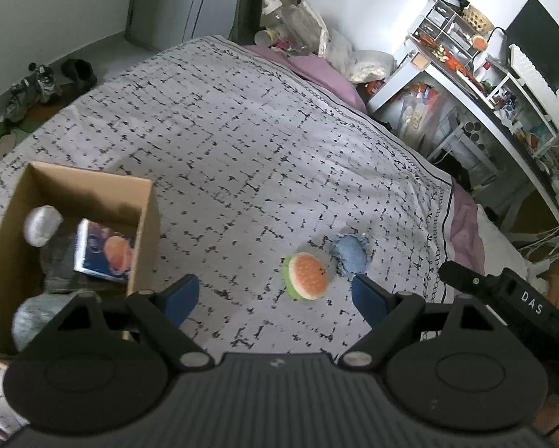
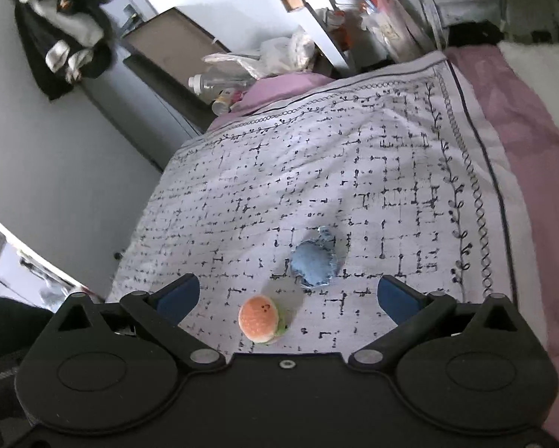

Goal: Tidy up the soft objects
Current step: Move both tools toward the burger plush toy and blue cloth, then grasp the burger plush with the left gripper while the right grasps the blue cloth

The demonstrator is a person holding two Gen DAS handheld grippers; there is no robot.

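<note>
A bed (image 1: pixel 242 142) fills most of both views, spread with a pale grey quilt (image 2: pixel 316 171) printed in a broken black grid and edged with a vine border; a mauve sheet (image 2: pixel 514 119) shows beyond the quilt's edge, and a mauve pillow (image 1: pixel 316 71) lies at the far corner. On the quilt lie two soft toys side by side, just about touching: a plush hamburger (image 1: pixel 306 276) with an orange bun and a green rim, and a blue fabric pouch (image 1: pixel 348 254) with frayed edges. Well apart from them, toward the left of the left wrist view, an open cardboard box (image 1: pixel 145 224) stands on the quilt; inside it are a white rounded thing (image 1: pixel 42 226), a grey soft bundle (image 1: pixel 57 268) and a flat packet with a burger picture (image 1: pixel 107 252).

The left gripper (image 1: pixel 275 295) hangs over the quilt with its blue-padded fingers (image 1: pixel 182 295) wide apart and nothing between them; the hamburger sits just ahead, nearer the right finger. The right gripper (image 2: pixel 286 300) likewise has its fingers (image 2: pixel 395 298) spread wide and holds nothing; the hamburger (image 2: pixel 260 319) lies below the gap, the pouch (image 2: pixel 314 263) just beyond it.

Around the bed: a white desk (image 1: pixel 477 97) crowded with small drawers, a basket and a dark monitor (image 1: pixel 540 41); plastic bags and bottles (image 1: pixel 290 26) piled at the bed's far corner; shoes (image 1: pixel 36 89) on the floor by the wall; dark clothing (image 2: pixel 66 37) hanging on the wall in the right wrist view.
</note>
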